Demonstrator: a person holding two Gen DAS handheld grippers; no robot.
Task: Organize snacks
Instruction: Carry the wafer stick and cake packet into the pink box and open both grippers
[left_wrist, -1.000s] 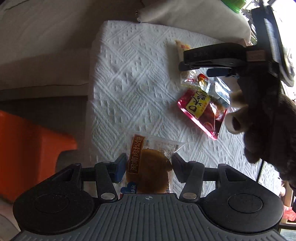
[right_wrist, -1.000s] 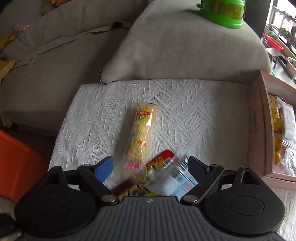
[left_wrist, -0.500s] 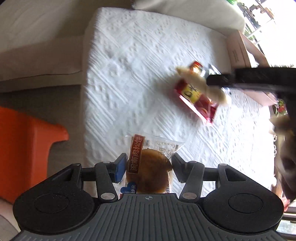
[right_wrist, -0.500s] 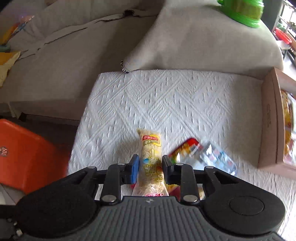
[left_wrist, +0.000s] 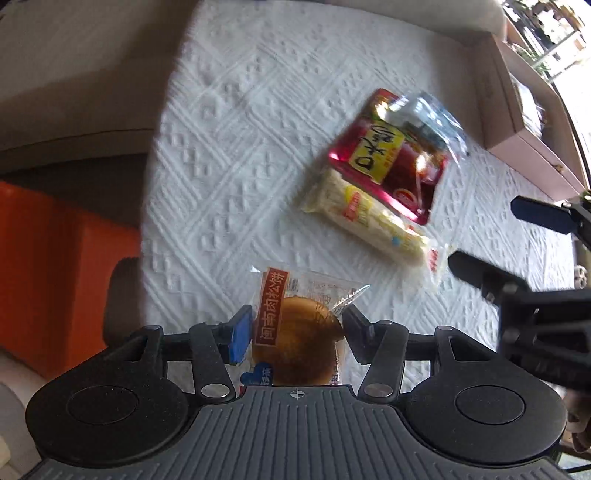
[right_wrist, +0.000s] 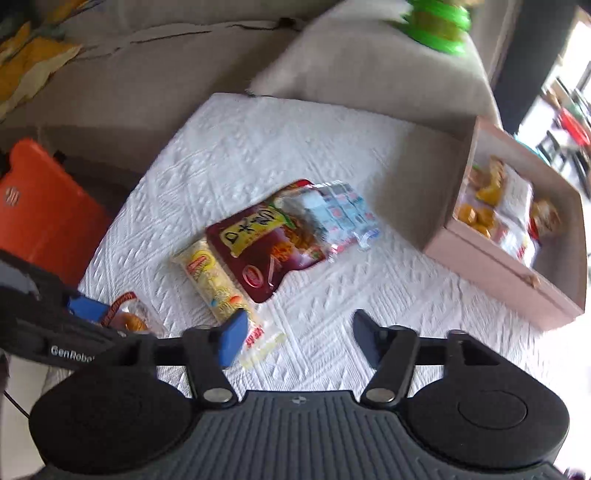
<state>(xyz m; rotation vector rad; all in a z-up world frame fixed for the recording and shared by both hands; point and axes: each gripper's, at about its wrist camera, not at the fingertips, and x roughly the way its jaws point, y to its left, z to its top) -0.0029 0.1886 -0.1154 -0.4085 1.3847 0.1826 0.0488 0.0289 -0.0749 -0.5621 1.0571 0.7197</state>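
The left gripper (left_wrist: 297, 332), at lower centre, clamps a wrapped round cake (left_wrist: 301, 345); the right gripper (right_wrist: 299, 338), jaws opening, holds nothing.

Right gripper (right_wrist: 295, 338) opening, empty, above white cloth (right_wrist: 266, 155).

I see a round brown cake in clear wrap (left_wrist: 299, 332), a long yellow pack (right_wrist: 214, 284) tucked under a red pouch (right_wrist: 266, 251), and a clear blue-white packet (right_wrist: 340, 218) on white cloth (right_wrist: 258, 155).
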